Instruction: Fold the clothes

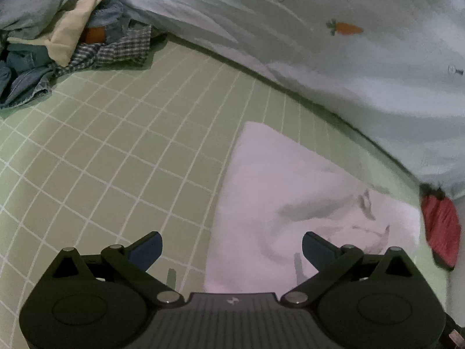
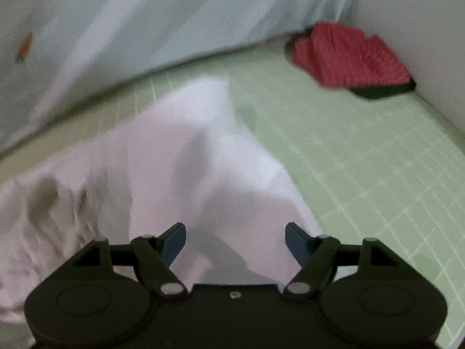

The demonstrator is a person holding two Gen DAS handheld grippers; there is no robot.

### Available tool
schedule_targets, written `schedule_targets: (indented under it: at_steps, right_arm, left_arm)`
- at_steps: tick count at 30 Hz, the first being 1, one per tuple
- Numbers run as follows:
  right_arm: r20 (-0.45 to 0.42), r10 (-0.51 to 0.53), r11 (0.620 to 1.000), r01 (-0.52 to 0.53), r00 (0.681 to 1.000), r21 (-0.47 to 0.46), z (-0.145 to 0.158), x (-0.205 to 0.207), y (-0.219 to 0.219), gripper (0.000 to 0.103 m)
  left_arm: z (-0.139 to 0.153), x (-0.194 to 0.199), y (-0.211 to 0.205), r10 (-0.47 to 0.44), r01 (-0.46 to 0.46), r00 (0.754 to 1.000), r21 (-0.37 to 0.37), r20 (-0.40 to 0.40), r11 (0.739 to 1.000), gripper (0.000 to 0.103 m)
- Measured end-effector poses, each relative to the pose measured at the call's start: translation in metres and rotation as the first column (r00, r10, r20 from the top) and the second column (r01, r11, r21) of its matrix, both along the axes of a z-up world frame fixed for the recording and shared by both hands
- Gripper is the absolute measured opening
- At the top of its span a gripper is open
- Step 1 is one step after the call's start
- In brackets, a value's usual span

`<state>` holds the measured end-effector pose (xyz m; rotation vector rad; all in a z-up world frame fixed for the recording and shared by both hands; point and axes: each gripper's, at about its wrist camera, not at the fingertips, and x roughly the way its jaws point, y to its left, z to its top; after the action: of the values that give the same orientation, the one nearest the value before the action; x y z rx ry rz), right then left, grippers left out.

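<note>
A white garment (image 1: 293,192) lies partly folded on the green checked bed sheet (image 1: 122,157). It also shows in the right wrist view (image 2: 180,160), blurred and rumpled. My left gripper (image 1: 231,247) is open and empty above the garment's left edge. My right gripper (image 2: 235,240) is open and empty above the garment's right side. A pile of unfolded clothes (image 1: 69,46), denim, cream and checked pieces, lies at the far left of the bed.
A pale blue quilt (image 1: 319,37) with carrot prints runs along the back of the bed, also in the right wrist view (image 2: 122,35). A red folded cloth (image 2: 348,55) sits in the far right corner by a white wall (image 2: 421,29).
</note>
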<state>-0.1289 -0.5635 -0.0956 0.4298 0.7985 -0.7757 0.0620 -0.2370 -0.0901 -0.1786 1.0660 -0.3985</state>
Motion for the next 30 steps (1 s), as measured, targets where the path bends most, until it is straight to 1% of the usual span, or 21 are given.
schedule_targets:
  at_steps: [2,3,6,7,9,14,19,23,27,30]
  right_arm:
    - [-0.035,0.026,1.0,-0.026,0.999,0.011,-0.008,0.002,0.01,0.076]
    - [-0.041,0.056,0.998,-0.055,0.998,0.009,-0.01,0.005,0.02,0.077]
    - [-0.071,0.14,0.989,-0.142,0.988,-0.027,-0.011,0.01,0.05,0.076]
    - [-0.093,0.165,0.984,-0.17,0.982,-0.052,-0.012,0.012,0.059,0.077]
    - [-0.103,0.191,0.978,-0.199,0.976,-0.064,-0.013,0.011,0.07,0.077]
    - [-0.095,0.174,0.983,-0.178,0.98,-0.043,-0.015,0.008,0.069,0.077]
    - [-0.099,0.149,0.987,-0.153,0.984,-0.04,-0.011,0.002,0.073,0.079]
    - [-0.107,0.114,0.991,-0.121,0.988,-0.06,-0.004,-0.007,0.073,0.08]
    - [-0.091,0.046,0.996,-0.053,0.995,-0.072,0.006,-0.02,0.072,0.084]
    - [-0.082,-0.004,0.995,-0.004,0.997,-0.098,0.011,-0.028,0.069,0.085]
  left_arm:
    - [-0.005,0.0,0.0,-0.014,0.015,1.0,0.017,-0.01,1.0,0.101]
    - [-0.008,0.0,0.0,-0.02,0.021,1.0,0.022,-0.018,1.0,0.101]
    - [-0.017,0.003,0.0,-0.04,0.041,0.998,0.034,-0.044,0.999,0.101]
    - [-0.019,0.004,-0.001,-0.05,0.052,0.998,0.039,-0.049,0.998,0.101]
    - [-0.023,0.007,-0.004,-0.072,0.075,0.996,0.048,-0.058,0.996,0.101]
    - [-0.034,0.017,-0.014,-0.137,0.14,0.987,0.035,-0.079,0.99,0.101]
    - [-0.041,0.028,-0.023,-0.177,0.177,0.979,-0.005,-0.101,0.984,0.101]
    - [-0.046,0.038,-0.022,-0.187,0.181,0.974,-0.051,-0.131,0.982,0.101]
    - [-0.051,0.049,-0.025,-0.24,0.227,0.958,-0.097,-0.154,0.969,0.1]
    - [-0.049,0.052,-0.027,-0.26,0.242,0.952,-0.123,-0.162,0.962,0.09]
